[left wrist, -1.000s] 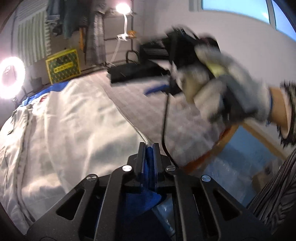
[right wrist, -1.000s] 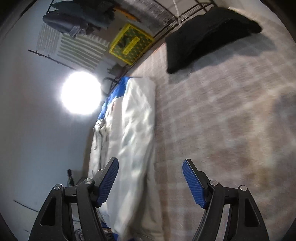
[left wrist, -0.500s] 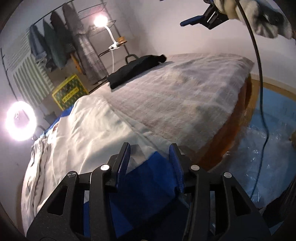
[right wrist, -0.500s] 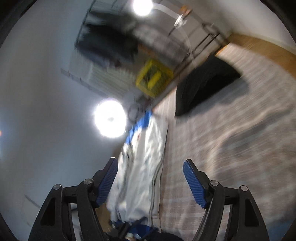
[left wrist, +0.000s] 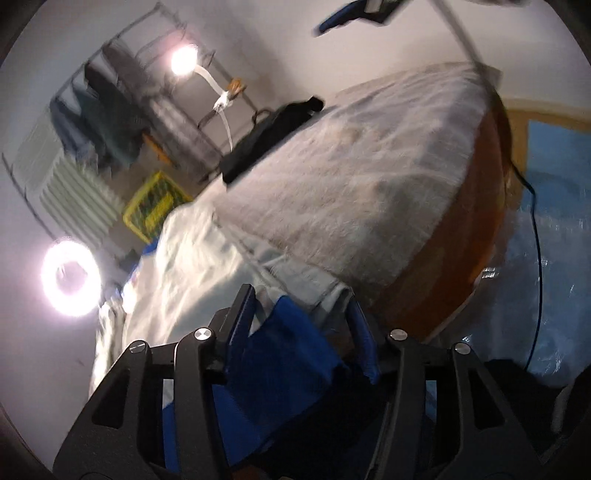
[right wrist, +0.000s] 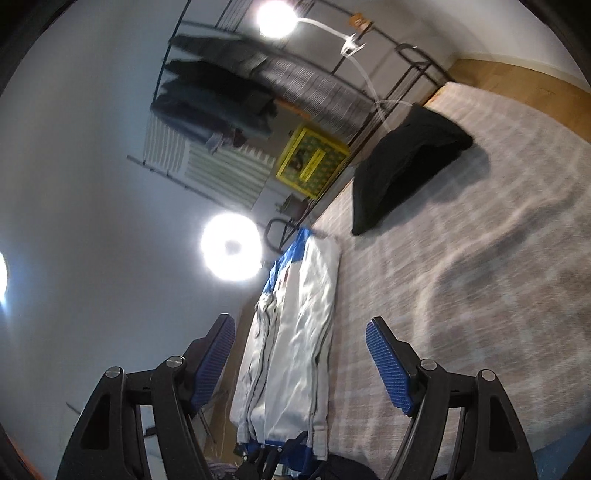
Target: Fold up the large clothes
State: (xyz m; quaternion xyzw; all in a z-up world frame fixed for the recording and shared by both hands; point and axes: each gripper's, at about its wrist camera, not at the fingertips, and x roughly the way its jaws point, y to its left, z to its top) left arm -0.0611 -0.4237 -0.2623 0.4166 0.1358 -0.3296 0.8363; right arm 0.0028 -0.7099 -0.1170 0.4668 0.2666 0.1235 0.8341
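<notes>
A large white garment with blue trim lies folded in a long strip along the near left edge of the bed. My left gripper is open at the garment's near end, with a blue corner lying loose between its fingers. My right gripper is open and empty, high above the bed, looking down on the garment. One of its blue fingers shows at the top of the left wrist view.
A folded black garment lies at the far side of the checked bed cover. A clothes rack, a yellow crate and ring lights stand behind the bed. Blue floor mat lies to the right.
My left gripper has opened and let go of the blue corner it pinched. My right gripper has risen well above the bed, staying open.
</notes>
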